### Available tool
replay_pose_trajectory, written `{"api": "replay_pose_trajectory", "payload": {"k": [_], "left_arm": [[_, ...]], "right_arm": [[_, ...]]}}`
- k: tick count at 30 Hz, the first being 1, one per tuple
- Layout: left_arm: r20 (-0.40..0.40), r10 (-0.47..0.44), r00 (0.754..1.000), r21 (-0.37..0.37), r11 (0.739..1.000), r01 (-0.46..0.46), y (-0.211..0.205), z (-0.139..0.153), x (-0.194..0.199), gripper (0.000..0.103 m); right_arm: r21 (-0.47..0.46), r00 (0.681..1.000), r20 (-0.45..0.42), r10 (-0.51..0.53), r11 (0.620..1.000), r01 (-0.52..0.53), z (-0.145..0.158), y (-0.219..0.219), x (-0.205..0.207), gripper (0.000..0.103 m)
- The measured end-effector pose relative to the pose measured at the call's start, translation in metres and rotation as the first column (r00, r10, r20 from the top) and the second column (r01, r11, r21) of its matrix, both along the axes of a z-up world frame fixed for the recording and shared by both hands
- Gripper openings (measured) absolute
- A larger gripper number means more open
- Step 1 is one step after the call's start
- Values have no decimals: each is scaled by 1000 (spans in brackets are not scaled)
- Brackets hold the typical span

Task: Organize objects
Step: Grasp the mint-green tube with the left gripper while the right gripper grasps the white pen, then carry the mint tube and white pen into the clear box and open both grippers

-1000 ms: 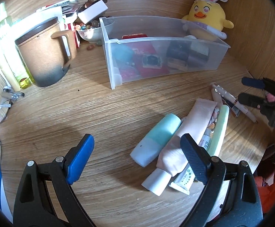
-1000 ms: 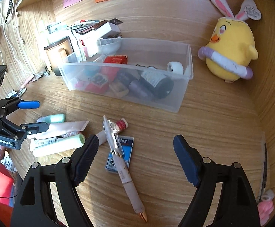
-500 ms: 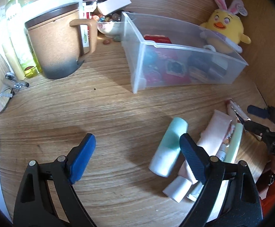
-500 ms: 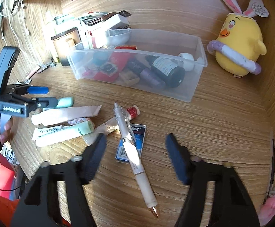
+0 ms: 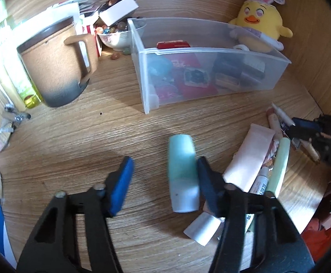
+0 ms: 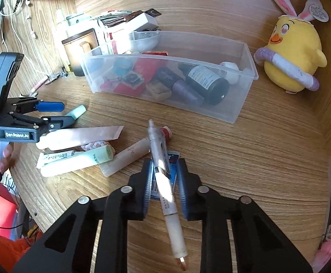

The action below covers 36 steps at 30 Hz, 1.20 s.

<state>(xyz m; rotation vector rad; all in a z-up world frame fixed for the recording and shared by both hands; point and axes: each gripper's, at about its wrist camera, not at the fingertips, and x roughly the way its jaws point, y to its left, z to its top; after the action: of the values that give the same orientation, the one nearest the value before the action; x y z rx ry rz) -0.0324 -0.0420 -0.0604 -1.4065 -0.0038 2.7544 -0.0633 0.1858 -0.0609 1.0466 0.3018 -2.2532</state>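
Right gripper (image 6: 163, 185) around the pen (image 6: 164, 177); left gripper (image 5: 164, 179) beside the mint tube (image 5: 182, 173).
We see the right jaws narrowed about the pen, contact uncertain; the left jaws are apart, the 3 o'clock finger beside the tube. The clear bin (image 6: 245, 95) sits at 12 o'clock.

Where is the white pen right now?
In the right wrist view the pen lies between the fingers of the right tool, across a small blue packet, in front of the clear plastic bin.
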Motion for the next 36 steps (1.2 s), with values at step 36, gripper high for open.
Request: {"api": "replay_pose_trajectory", "payload": {"k": [36], "left_arm": [[-338,21,941,150,988,31,17,96,-6,25]], "right_arm": [[-263,947,-253,-200,956,132,109,36,-21,12]]}}
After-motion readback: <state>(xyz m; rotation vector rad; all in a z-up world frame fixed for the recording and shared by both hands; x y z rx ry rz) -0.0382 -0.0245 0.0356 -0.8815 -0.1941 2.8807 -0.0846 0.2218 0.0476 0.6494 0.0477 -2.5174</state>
